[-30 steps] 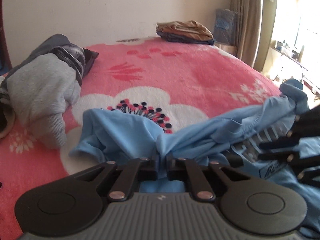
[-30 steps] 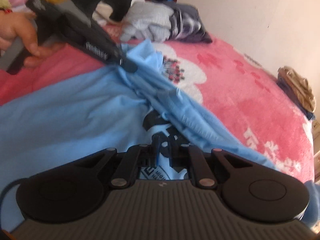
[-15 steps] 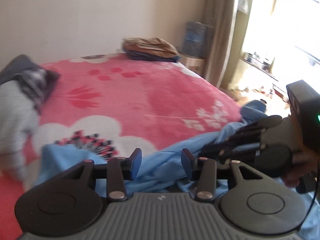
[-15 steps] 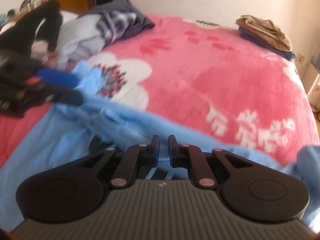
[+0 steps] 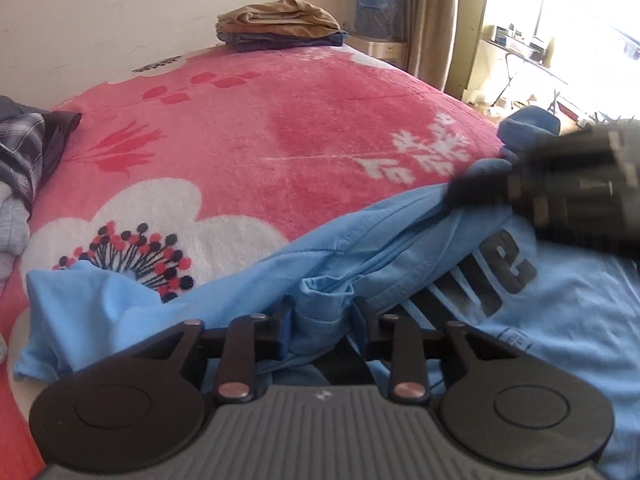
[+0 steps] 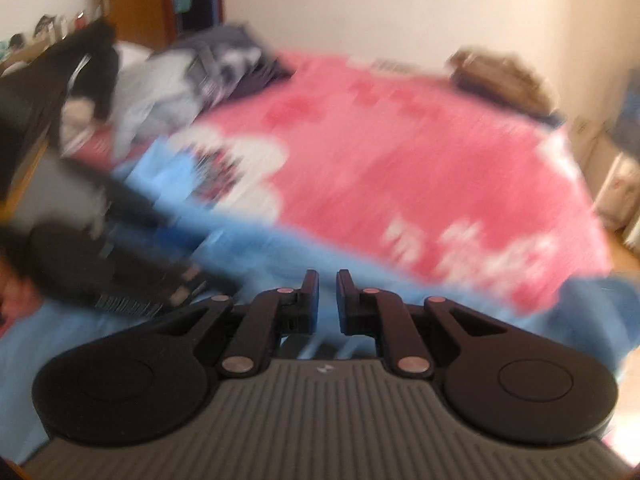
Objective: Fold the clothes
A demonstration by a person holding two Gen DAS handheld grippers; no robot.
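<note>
My left gripper [image 5: 322, 322], shut on the blue shirt [image 5: 560, 308] a second ago, now stands open around a bunched fold. My right gripper [image 6: 327, 296] is nearly closed, apparently empty; blur hides more. The shirt lies rumpled on the pink bed [image 5: 280, 128]. A folded stack [image 5: 280, 26] sits far off, loose clothes [image 5: 20, 168] left.

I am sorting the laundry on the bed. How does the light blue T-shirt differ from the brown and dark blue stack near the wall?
The light blue T-shirt lies crumpled and unfolded at the near edge; the stack is folded and sits at the far side. The T-shirt is a single garment with dark print; the stack holds several plain pieces. Both rest on the pink blanket.
</note>
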